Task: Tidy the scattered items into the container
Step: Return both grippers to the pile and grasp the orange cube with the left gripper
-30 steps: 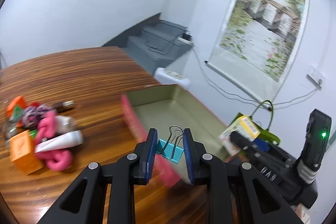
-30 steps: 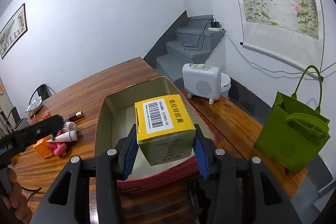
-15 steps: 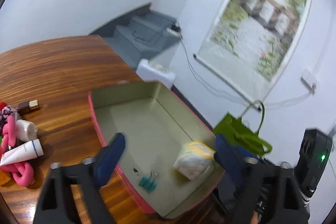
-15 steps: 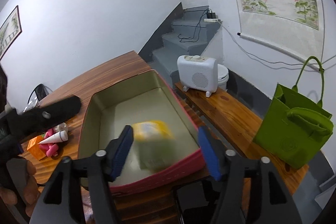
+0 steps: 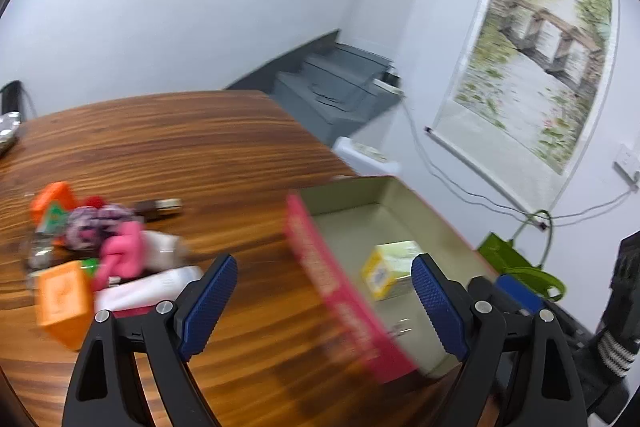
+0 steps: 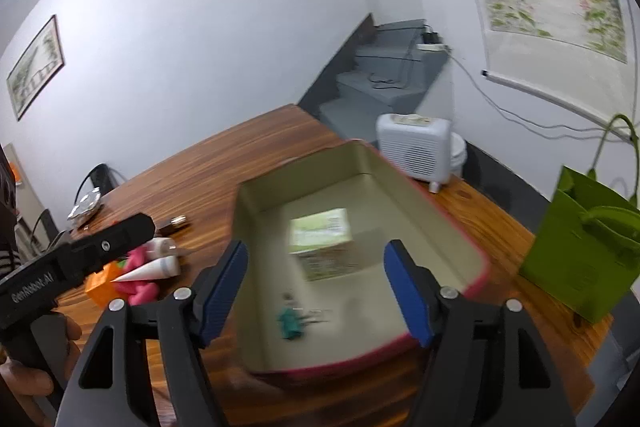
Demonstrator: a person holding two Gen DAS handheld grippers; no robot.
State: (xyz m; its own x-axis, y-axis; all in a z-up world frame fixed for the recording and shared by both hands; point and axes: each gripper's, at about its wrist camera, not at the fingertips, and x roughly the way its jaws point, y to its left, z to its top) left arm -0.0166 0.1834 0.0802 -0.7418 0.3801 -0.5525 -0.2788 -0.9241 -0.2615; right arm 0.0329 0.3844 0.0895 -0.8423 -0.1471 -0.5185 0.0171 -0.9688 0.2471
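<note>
Left wrist view: the left hand-held gripper has its jaws wide apart with nothing between them, having just been opening. It hangs over the near wall of the pink-sided tin container, which sits on the wooden worktop. A yellow carton lies inside the container. To the left waits the untidied heap: an orange block, a white tube, a pink chain-like toy and a small brown bottle, clustered so one reach can pick among them.

Right wrist view: the right hand-held gripper also stands apart and empty, its jaws just opened further, poised above the container. The carton and a teal binder clip rest on its floor, apart from each other. Beyond the worktop stand a white heater and a green bag.
</note>
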